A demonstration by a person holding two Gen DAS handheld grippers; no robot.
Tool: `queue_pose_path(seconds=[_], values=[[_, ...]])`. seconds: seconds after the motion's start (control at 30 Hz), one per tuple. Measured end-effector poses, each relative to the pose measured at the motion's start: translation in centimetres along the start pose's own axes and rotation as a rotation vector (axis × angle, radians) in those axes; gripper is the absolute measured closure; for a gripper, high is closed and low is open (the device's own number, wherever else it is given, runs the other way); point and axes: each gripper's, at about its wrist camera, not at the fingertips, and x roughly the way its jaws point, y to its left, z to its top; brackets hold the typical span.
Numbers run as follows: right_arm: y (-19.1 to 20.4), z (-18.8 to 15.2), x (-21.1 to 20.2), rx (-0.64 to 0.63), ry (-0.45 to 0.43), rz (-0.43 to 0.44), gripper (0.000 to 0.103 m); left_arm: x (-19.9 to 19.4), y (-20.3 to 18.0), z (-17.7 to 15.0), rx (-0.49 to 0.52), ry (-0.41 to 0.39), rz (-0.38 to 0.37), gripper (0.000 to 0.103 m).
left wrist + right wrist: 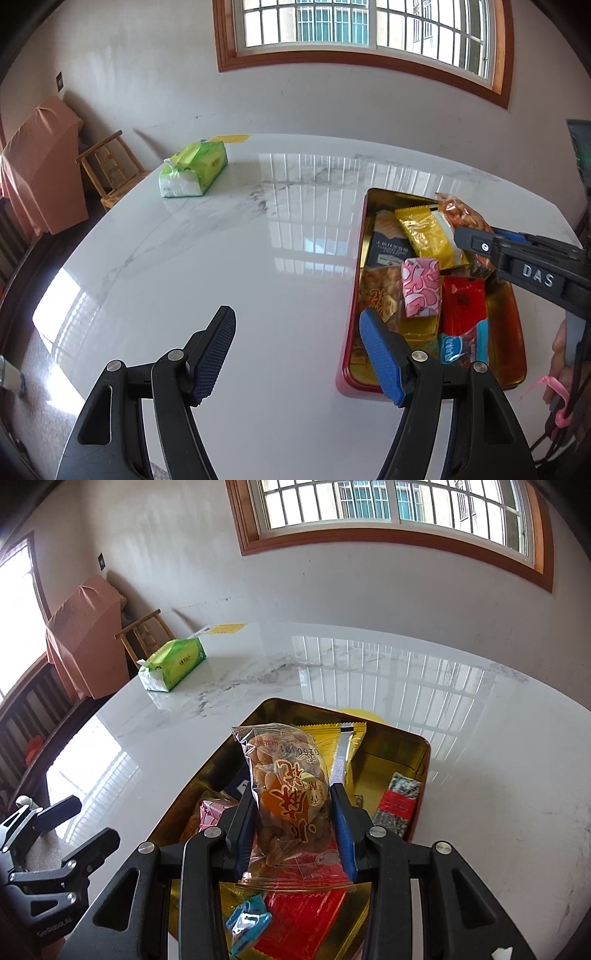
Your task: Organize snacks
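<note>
A red tin with a gold inside (364, 229) (417, 749) lies on the white marble table and holds several snack packets. My right gripper (293, 821) (476, 242) is shut on a clear bag of orange-brown snacks (286, 794) (463, 218) and holds it above the tin. In the tin lie a yellow packet (424, 232), a pink packet (421, 286), a red packet (463, 306) and a blue candy (245, 921). My left gripper (297, 326) is open and empty over the table, just left of the tin.
A green tissue pack (194, 168) (173, 664) lies at the table's far left. A yellow paper (231, 138) lies by the far edge. A wooden chair (107, 166) and a pink-covered object (35, 166) stand beyond the left edge. A wall with a window is behind.
</note>
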Motion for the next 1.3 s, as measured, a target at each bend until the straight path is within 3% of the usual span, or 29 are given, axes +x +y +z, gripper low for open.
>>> queue_pose_path(seconds=[0.37, 0.7, 0.83, 1.3], values=[[2.2, 1.6, 4.1, -0.046, 0.052, -0.056, 0.068, 0.0, -0.4, 0.0, 0.042, -0.028, 0.0, 0.033], [2.4, 1.5, 4.6, -0.047, 0.059, -0.059, 0.067, 0.3, -0.2, 0.3, 0.043, -0.033, 0.006, 0.033], [2.1, 1.6, 4.0, -0.031, 0.034, -0.055, 0.056, 0.3, -0.3, 0.3, 0.048, -0.037, 0.008, 0.033], [2.9, 0.1, -0.5, -0.021, -0.096, 0.007, 0.041, -0.1, -1.0, 0.2, 0.065, -0.047, 0.017, 0.033]])
